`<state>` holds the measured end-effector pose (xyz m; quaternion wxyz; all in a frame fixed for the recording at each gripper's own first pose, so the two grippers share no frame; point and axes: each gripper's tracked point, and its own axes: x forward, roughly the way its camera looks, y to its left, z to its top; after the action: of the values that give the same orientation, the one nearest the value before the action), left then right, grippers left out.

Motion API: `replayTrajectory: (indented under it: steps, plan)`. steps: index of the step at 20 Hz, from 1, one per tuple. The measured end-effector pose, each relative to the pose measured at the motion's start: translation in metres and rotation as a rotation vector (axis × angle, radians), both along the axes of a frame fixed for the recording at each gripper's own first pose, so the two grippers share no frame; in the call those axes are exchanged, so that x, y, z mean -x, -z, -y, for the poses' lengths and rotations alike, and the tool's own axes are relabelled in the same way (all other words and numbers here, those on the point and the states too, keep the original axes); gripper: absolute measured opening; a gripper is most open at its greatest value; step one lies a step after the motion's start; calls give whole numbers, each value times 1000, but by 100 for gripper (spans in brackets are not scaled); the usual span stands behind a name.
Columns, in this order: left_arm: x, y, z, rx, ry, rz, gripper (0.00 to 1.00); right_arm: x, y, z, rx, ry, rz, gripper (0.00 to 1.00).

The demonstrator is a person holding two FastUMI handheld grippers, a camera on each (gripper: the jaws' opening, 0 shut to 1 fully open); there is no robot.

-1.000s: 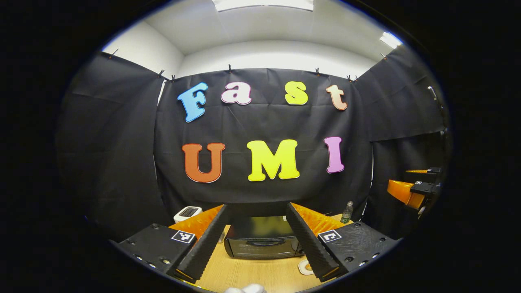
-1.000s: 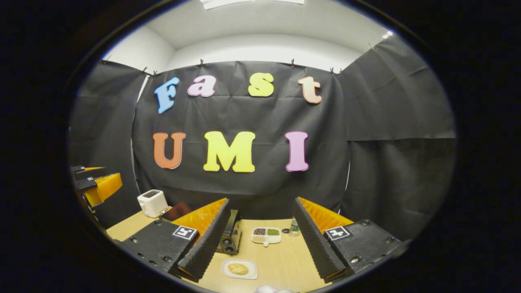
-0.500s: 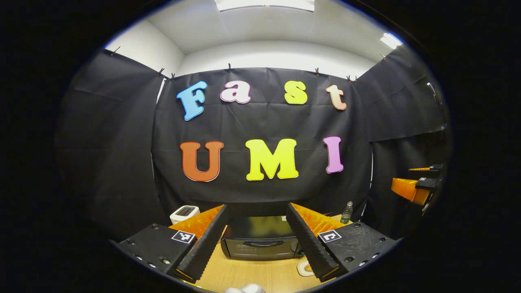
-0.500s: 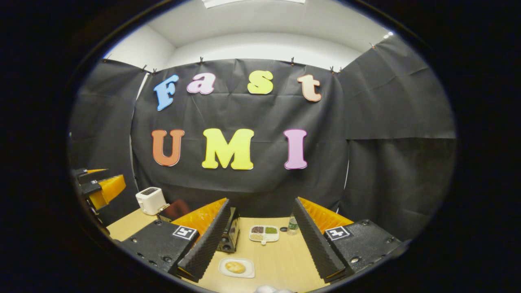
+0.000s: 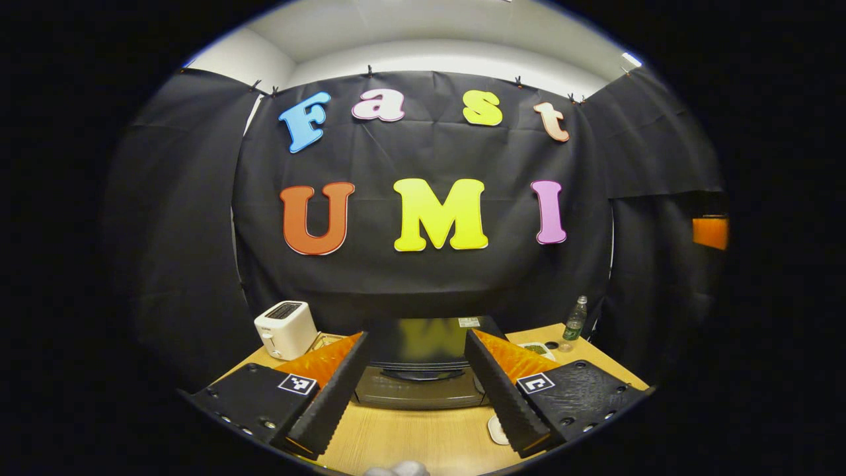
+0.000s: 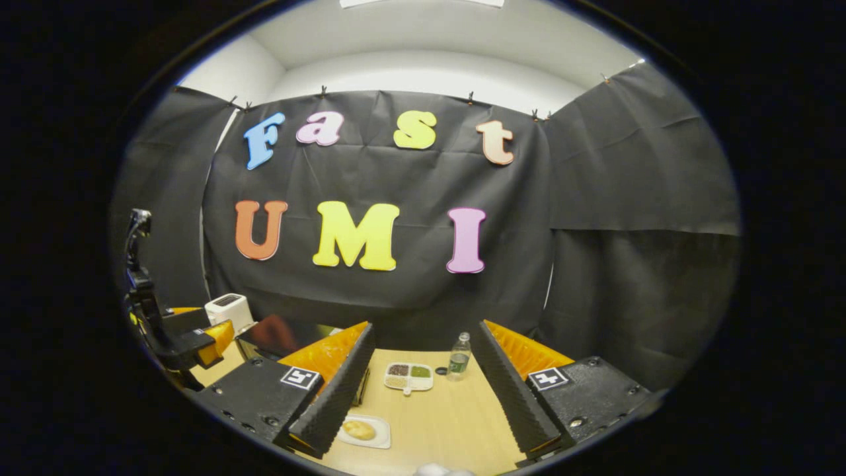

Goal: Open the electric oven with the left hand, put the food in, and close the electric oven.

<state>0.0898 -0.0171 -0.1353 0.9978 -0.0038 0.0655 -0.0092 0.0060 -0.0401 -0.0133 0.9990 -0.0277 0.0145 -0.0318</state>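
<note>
in the left gripper view the electric oven (image 5: 423, 370) now sits higher and looms larger between the fingers than it did half a second ago, and more of the desk (image 5: 410, 439) shows below it; the white toaster (image 5: 285, 328) to its left has come further into sight, and the booth wall fills less of the top. the left gripper (image 5: 416, 423) has tipped down and drawn nearer the oven. in the right gripper view the white plate (image 6: 365, 431) with the bread roll (image 6: 359, 430) has slid toward the left finger, and the other gripper, with its orange body, has come in lower at the left edge beside the toaster (image 6: 228, 312).

the left gripper is wide open, holding nothing and touching nothing; its fingers frame the oven's closed door, whose handle (image 5: 423, 374) lies near but apart from them. the right gripper (image 6: 423, 430) is also wide open and empty, hanging above the desk (image 6: 443, 423). the plate with the roll lies on the desk just beside its left finger, partly hidden behind it; whether they touch i cannot tell. farther back stand a divided tray (image 6: 408, 377) of small foods and a green-labelled bottle (image 6: 458, 357). the oven (image 6: 277, 337) shows dark at the left behind that finger, door shut.
</note>
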Motion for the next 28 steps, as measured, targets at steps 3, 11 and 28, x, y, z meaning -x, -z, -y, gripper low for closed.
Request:
replayTrajectory:
  steps: [3,11,28]
  plan:
    - [-30,35,8,25,25,-13,94,-4,9,6,-18,9,-20,99]
    - [-90,101,14,12,32,-86,95,-15,28,18,5,49,-81,99]
    - [-101,148,11,-8,26,-203,98,-30,50,5,-19,14,-136,99]
